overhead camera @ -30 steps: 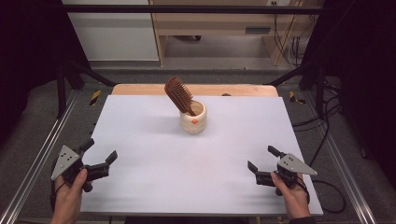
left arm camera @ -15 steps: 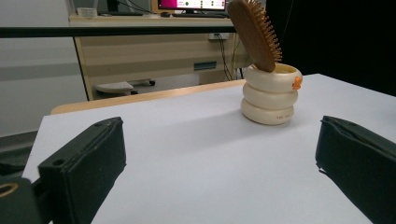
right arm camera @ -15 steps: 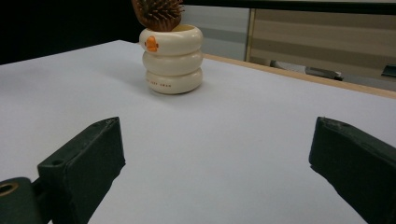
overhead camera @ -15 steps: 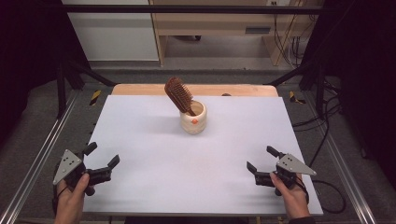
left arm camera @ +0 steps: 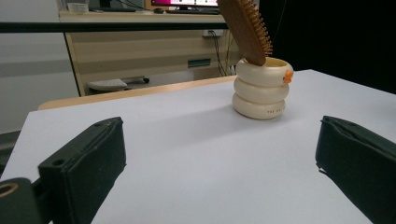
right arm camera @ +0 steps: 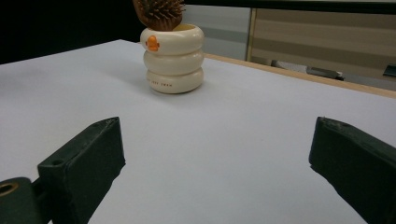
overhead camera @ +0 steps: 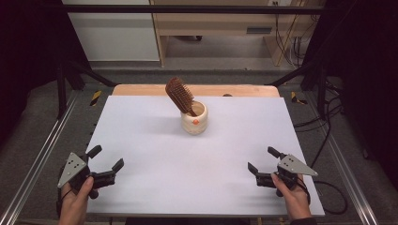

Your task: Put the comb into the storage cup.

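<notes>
A cream ringed cup (overhead camera: 195, 119) with a small orange mark stands on the white table (overhead camera: 155, 140), toward the far middle. A brown wooden hairbrush (overhead camera: 179, 94) leans in it, head up and tilted left. The cup (left arm camera: 259, 88) and brush (left arm camera: 246, 25) appear ahead of my left gripper's jaws; the cup (right arm camera: 173, 58) and brush bristles (right arm camera: 159, 11) also lie ahead of my right gripper. My left gripper (overhead camera: 107, 162) rests open at the near left edge, nothing between its jaws. My right gripper (overhead camera: 264, 162) is open and empty at the near right.
A wooden board edge (overhead camera: 197, 89) runs behind the white surface. Metal frame rails (overhead camera: 40, 154) flank the table, cables (overhead camera: 324, 136) lie on the right floor, and wooden furniture (overhead camera: 225, 23) stands beyond.
My left gripper has drifted slightly toward me and to the right along the near left edge. The right gripper, cup and brush have hardly moved.
</notes>
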